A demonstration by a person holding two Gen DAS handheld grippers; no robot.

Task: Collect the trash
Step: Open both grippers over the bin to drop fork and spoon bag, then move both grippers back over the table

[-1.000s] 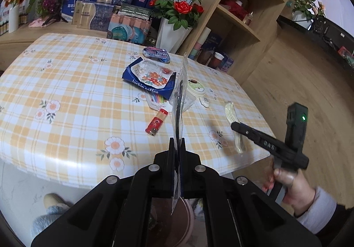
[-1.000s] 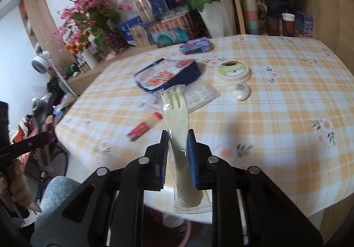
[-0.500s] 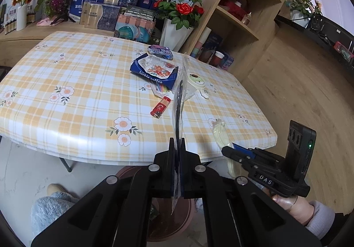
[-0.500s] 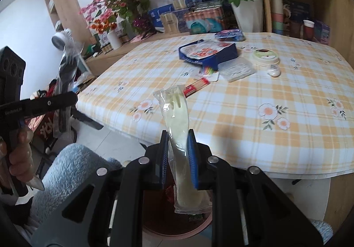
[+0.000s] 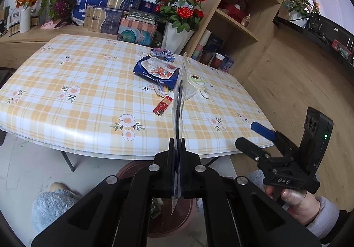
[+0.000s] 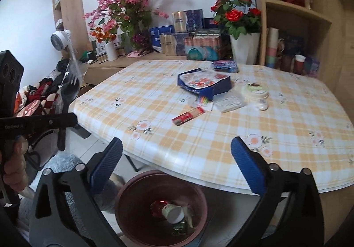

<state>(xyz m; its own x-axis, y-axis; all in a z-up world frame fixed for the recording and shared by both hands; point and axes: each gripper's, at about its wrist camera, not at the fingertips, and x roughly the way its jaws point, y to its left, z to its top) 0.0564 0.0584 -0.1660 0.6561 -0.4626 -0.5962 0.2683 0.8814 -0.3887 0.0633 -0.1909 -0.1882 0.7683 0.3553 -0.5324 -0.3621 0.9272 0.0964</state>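
Right tool (image 6: 177, 158) is spreading wide with nothing between its pads, hanging right above the brown bin (image 6: 132, 189) beside the counter (image 6: 221, 136). Left tool (image 5: 176, 149) is pinching a clear-wrapped black fork (image 5: 179, 100), upright off the counter's near edge.

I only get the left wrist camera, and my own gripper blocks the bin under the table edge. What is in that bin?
Observer: The right wrist view looks down into the brown bin. A paper cup on its side, a red wrapper and a green packet lie in it.
Operator: Is anything between the right gripper's pads?
Observer: No. The right gripper has its jaws opening with nothing between them.
Operator: My packet shows edge-on. What does it hold?
Observer: Seen from the side, the clear packet in the left gripper holds black cutlery: a fork and a spoon.
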